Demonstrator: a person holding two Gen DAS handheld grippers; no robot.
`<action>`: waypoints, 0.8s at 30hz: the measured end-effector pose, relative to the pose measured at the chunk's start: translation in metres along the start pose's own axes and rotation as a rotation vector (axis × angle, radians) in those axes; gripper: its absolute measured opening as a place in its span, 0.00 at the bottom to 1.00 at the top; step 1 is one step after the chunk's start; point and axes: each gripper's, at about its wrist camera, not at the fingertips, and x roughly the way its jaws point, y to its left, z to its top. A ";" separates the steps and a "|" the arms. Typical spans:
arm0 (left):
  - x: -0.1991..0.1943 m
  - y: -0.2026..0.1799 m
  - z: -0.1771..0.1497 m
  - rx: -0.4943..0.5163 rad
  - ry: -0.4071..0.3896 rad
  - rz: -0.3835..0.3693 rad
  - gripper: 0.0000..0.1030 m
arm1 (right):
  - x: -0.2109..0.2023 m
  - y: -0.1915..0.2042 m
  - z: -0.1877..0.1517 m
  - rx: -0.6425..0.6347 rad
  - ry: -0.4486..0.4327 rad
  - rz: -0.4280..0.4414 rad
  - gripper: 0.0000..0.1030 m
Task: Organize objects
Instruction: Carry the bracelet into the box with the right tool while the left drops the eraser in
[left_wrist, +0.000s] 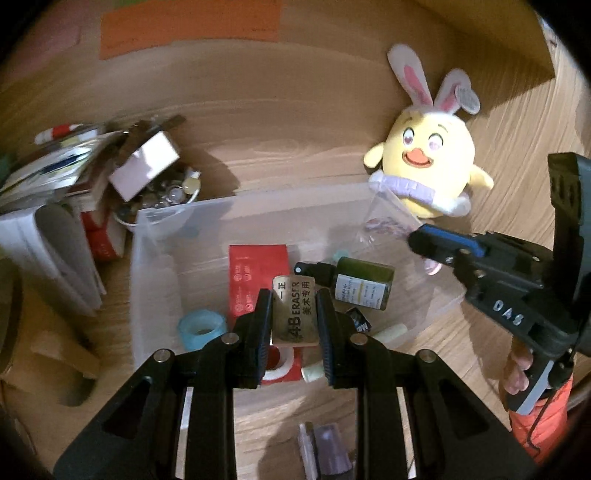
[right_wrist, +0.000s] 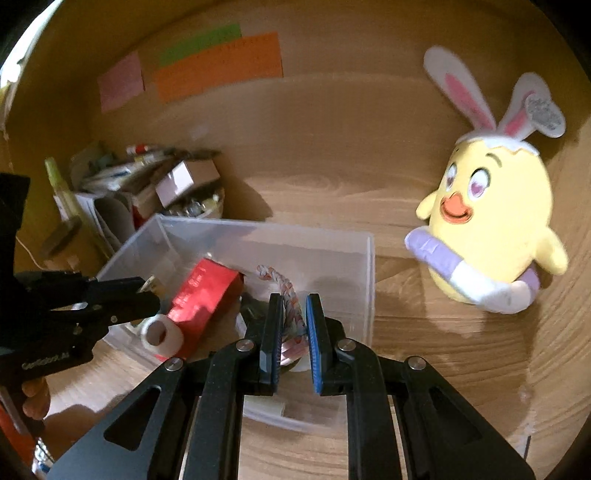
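A yellow chick plush (right_wrist: 491, 229) with rabbit ears lies on the wooden desk (right_wrist: 332, 195) — beside the bin. Pink, green and orange sticky notes (right_wrist: 218, 62) cling to the back panel.

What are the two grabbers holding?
Left gripper pinches the tan 4B eraser block by its sides; right gripper pinches a clear plastic bag by one edge.

Upright 4B eraser (left_wrist: 294, 314) and clear bag (right_wrist: 291, 317) over clear bin (right_wrist: 369, 266)

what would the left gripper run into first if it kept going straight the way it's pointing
Probably the contents of the clear bin. The left gripper, shut on the eraser, aims down into it, toward the red packet and dark green bottle. Depth is unclear.
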 end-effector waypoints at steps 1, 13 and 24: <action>0.003 -0.001 0.001 0.005 0.006 0.001 0.22 | 0.005 0.000 -0.001 -0.005 0.010 -0.005 0.11; 0.040 -0.006 0.008 0.022 0.079 0.000 0.22 | 0.027 0.004 -0.008 -0.053 0.050 -0.061 0.11; 0.030 -0.013 0.009 0.029 0.056 0.033 0.23 | 0.021 0.004 -0.007 -0.066 0.047 -0.074 0.27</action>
